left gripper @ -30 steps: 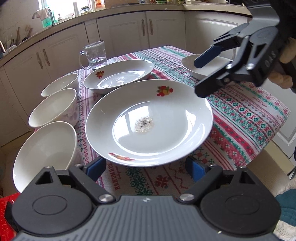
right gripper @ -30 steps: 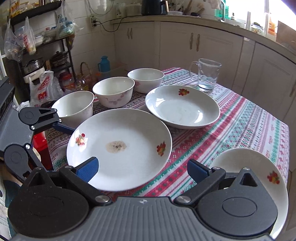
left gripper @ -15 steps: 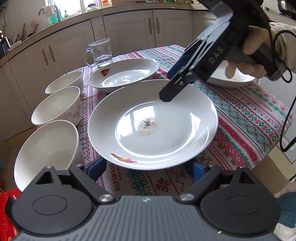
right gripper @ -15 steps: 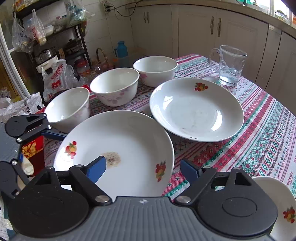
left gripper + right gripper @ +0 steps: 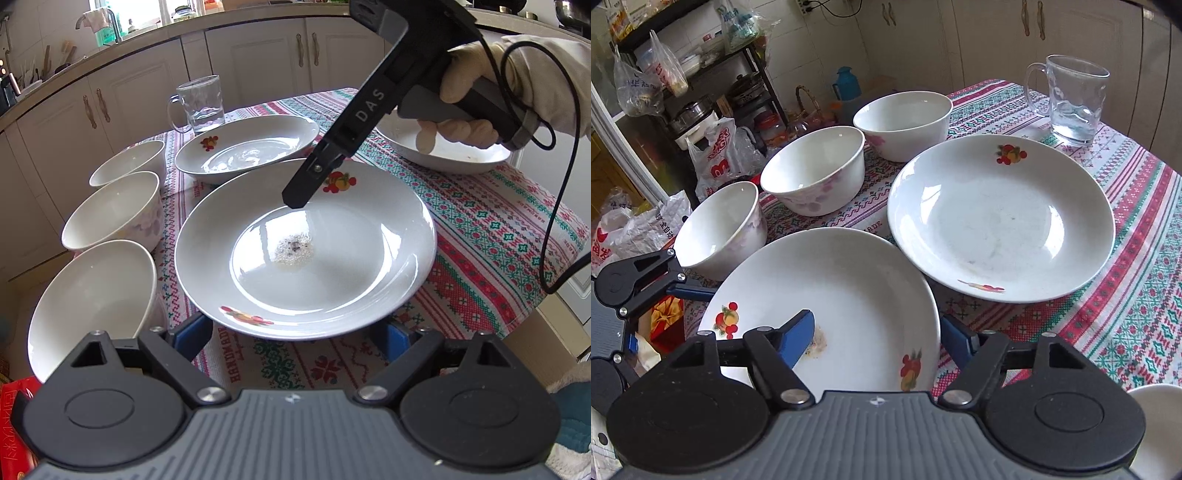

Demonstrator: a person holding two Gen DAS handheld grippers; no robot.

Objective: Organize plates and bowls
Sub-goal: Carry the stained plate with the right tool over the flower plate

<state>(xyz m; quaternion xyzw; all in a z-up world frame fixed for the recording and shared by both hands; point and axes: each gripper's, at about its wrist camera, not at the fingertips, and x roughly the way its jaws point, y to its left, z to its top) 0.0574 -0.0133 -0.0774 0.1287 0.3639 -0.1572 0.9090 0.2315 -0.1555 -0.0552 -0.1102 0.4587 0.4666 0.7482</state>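
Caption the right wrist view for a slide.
Right gripper closing astride the rim of the crumb-stained plate, three bowls beyond.

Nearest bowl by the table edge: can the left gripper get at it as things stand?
Probably not directly. The left gripper straddles the near rim of the dirty plate, with the nearest bowl beside it; it would have to back off the plate first.

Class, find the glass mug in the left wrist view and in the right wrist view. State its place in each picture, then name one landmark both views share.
Left wrist view: the glass mug stands upper left of centre, at the table's far edge, behind the far plate.
Right wrist view: the mug is at upper right, beyond that plate.
Shared landmark: the row of three white bowls.
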